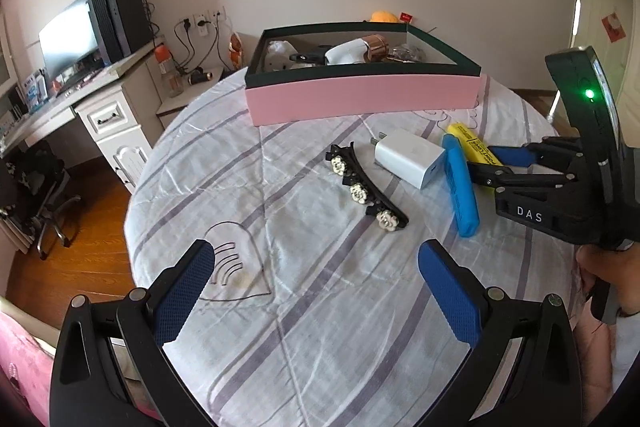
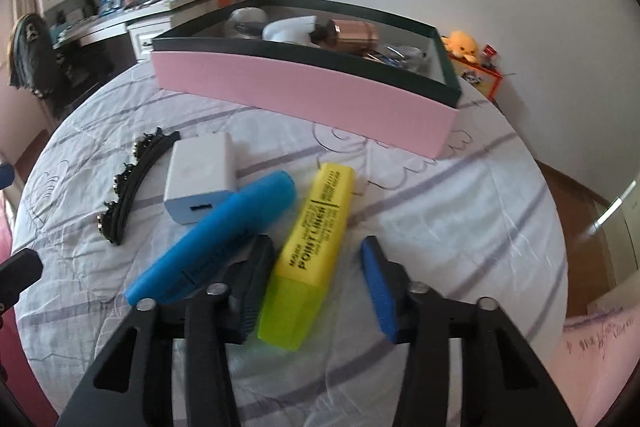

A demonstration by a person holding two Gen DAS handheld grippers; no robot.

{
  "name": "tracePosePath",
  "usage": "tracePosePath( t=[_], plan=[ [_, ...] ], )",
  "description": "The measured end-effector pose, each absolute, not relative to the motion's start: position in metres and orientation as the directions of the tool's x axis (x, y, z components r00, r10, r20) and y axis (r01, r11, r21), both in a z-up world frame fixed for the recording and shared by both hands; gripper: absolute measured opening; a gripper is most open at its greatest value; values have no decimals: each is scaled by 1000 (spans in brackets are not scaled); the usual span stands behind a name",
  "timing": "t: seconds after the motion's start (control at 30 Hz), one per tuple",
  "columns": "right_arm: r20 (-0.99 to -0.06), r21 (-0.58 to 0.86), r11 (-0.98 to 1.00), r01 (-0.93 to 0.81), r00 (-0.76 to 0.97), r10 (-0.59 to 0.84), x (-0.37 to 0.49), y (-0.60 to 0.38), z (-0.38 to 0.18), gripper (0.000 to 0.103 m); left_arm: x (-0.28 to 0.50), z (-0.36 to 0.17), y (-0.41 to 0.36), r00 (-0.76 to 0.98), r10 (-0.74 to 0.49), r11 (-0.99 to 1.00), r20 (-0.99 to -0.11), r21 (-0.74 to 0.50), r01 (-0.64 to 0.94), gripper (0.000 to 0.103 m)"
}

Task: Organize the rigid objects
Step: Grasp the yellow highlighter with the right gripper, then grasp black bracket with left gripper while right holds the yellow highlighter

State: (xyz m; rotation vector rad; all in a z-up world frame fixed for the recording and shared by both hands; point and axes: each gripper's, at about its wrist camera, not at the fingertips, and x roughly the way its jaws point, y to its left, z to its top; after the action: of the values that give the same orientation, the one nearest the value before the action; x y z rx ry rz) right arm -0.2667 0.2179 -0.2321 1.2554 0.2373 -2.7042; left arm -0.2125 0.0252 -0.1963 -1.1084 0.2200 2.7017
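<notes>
Right gripper [image 2: 316, 283] straddles the yellow highlighter [image 2: 310, 247] on the bedsheet [image 2: 440, 227], long axis along the fingers, right pad not touching. Left gripper [image 1: 316, 291] gapes empty, farther off, near the pink box [image 1: 360, 99]

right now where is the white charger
The charger lies on the bed in front of the pink box, between the hair clip on its left and the blue highlighter on its right in the left wrist view.

left gripper [image 1: 316, 291]: black frame | blue textured fingers [image 1: 182, 293] | silver screws
</notes>
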Motion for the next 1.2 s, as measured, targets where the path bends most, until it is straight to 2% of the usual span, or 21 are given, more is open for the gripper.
tracePosePath(
  t=[0.03,0.2,0.33,0.43,0.6,0.67,0.73,0.77,0.83,0.87,1.2],
  plan=[
    [-765,-87,-976,200,-641,-63,-266,219,-231,27,-215,-196,26,-690,142,-968,-709,47,-248,103],
    [-759,-93,-986,140,-650,-21,-257,243,-229,27,-231,-201,39,-679,109,-975,-726,57,-217,103],
    [-759,-43,-990,131,-649,-53,-256,257,-232,27,-244,-207,49,-664,113,-976,-739,42,-213,103],
    [-752,-28,-992,127,-656,-63,-256,259,-234,27,-257,-218,58,-642,29,-978,-766,113,-178,103],
    [-738,-19,-992,122,-671,-68,-256,260,-235,27,-274,-225,59,-635,-16,-981,-772,136,-141,103],
    [-737,-19,-992,125,-672,-71,-255,261,-235,27,-274,-223,56,-665,-12,-982,-747,136,-135,94],
    [-736,-20,-992,127,-674,-72,-256,261,-236,28,-277,-225,53,-655,16,-983,-755,109,-149,63],
    [-735,-21,-992,128,-674,-72,-256,260,-236,28,-278,-227,52,-651,47,-983,-758,81,-166,56],
    [-735,-26,-991,129,-675,-68,-255,260,-236,28,-275,-227,53,-659,83,-979,-747,62,-193,26],
    [-734,-28,-991,129,-676,-67,-255,260,-236,28,-273,-227,54,-663,87,-976,-744,69,-205,20],
    [-742,14,-991,130,-663,-97,-251,262,-233,27,-250,-225,32,-643,117,-979,-757,19,-201,18]
  ],
)
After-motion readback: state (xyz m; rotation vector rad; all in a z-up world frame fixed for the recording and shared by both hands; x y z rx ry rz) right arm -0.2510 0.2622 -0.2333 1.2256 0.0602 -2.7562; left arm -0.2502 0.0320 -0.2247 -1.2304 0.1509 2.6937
